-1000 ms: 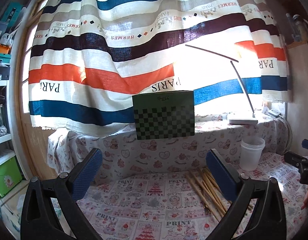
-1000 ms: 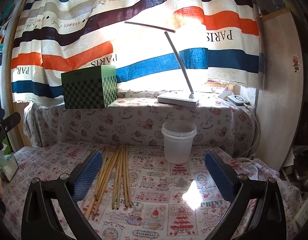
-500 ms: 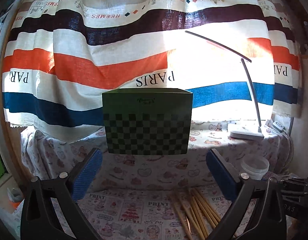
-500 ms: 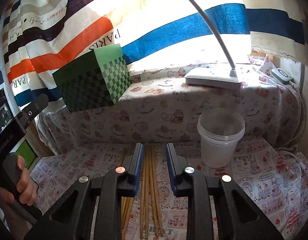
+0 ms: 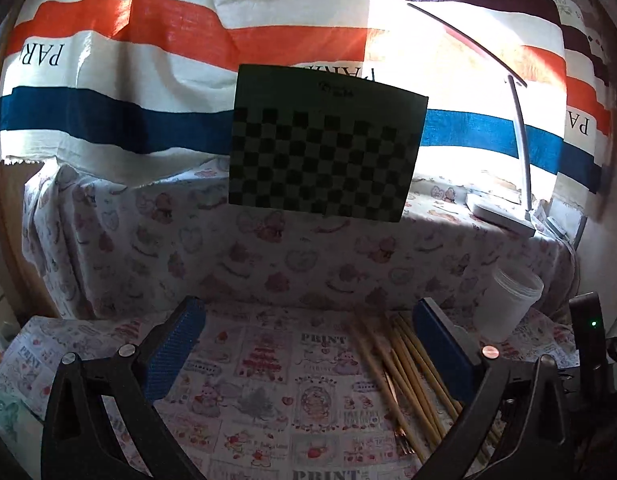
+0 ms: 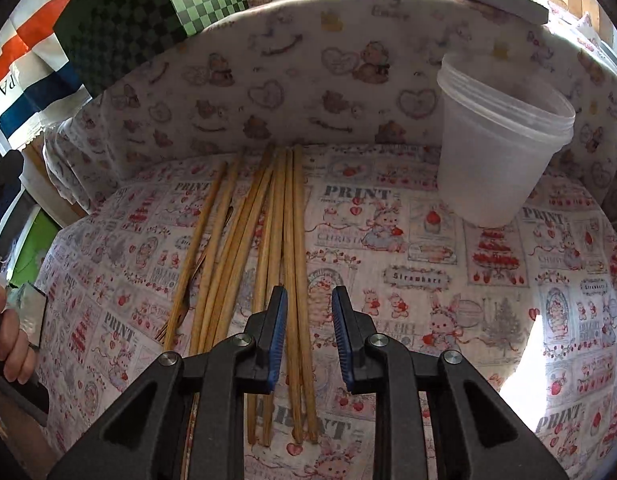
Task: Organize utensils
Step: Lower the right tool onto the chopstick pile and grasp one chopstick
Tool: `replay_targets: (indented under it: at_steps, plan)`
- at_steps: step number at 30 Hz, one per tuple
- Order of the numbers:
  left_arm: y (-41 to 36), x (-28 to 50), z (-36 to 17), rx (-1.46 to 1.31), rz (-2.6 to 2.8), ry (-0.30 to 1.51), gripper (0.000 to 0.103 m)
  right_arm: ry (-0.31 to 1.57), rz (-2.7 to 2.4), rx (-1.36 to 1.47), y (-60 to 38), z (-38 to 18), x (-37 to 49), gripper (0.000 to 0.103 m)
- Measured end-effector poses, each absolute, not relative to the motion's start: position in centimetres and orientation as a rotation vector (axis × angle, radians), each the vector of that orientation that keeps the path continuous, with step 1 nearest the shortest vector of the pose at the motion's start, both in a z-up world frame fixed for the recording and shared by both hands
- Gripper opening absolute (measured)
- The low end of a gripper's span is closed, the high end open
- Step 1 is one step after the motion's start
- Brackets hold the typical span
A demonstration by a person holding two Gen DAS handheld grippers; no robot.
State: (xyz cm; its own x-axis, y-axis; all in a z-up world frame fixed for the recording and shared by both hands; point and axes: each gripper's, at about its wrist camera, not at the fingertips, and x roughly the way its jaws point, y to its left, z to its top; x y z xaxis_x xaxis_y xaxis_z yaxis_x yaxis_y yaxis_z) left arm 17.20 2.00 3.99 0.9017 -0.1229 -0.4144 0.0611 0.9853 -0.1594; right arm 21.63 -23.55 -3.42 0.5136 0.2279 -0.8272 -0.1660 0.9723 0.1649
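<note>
My right gripper [image 6: 309, 336] is low over the chopsticks [image 6: 268, 240], fingers narrowed to a slim gap but gripping nothing yet; the two rightmost sticks run up between the blue pads [image 6: 278, 332]. My left gripper [image 5: 308, 348] hangs spread wide and holds nothing, hovering above the tablecloth [image 5: 244, 364] with the same bundle just inside its right finger.

The sticks lie flat on the cloth in a loose fan, near ends toward me, far ends against the draped step at the back. The plastic cup [image 6: 496, 140] stands upright to their right, near but apart.

For a good pick, I reckon I want the pads squarely astride just that pair, low enough to reach under their round sides, then a straight squeeze so they don't roll or scissor. Grabbing around mid-length looks best to me for tipping them upright into the cup.

The sticks are long, thin, pale wood or bamboo, smooth and round, so likely slippery against each other. There's a darker fork-like piece [image 6: 184, 304] among the left ones. The cup is frosted, tapered, ridged at the rim, probably light enough to topple. The cloth is soft and printed, so tips may snag.
</note>
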Motion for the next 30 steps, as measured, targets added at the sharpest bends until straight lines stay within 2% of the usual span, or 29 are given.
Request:
replay_targets:
  at_steps: [3,5,13,19,22,23,24,25,26,30]
  plan:
    - [1.3,17.8,2.8,-0.132,-0.089,0.475,0.103,0.993,0.232,0.026,-22.8,-3.7,21.3,0.026]
    - [1.0,18.3,2.0,-0.107,-0.057,0.489,0.103,0.999,0.227,0.023,-22.7,-3.9,21.3,0.022]
    - [2.5,19.6,0.6,-0.157,-0.046,0.558,0.103,1.013,0.183,-0.016,-22.8,-4.0,21.2,0.022]
    - [2.1,19.7,0.6,-0.051,0.015,0.54,0.103,1.024,0.174,-0.02,-23.0,-4.1,21.4,0.023]
    - [1.9,19.9,0.4,-0.028,0.026,0.545,0.103,1.023,0.174,-0.02,-23.0,-4.1,21.4,0.029]
    - [1.9,19.9,0.3,-0.02,0.025,0.545,0.103,1.02,0.163,-0.022,-23.0,-4.2,21.4,0.036]
    - [1.8,20.0,0.3,-0.009,0.023,0.539,0.103,1.027,0.158,-0.023,-23.0,-4.4,21.5,0.048]
    - [1.7,20.0,0.2,0.014,0.026,0.53,0.103,1.019,0.168,-0.02,-23.0,-4.5,21.5,0.054]
    - [1.6,20.2,0.0,0.043,0.046,0.532,0.103,1.009,0.175,-0.023,-22.9,-4.6,21.6,0.065]
    - [1.8,20.0,0.3,0.021,0.038,0.537,0.103,0.968,0.109,-0.085,-22.6,-5.1,21.7,0.065]
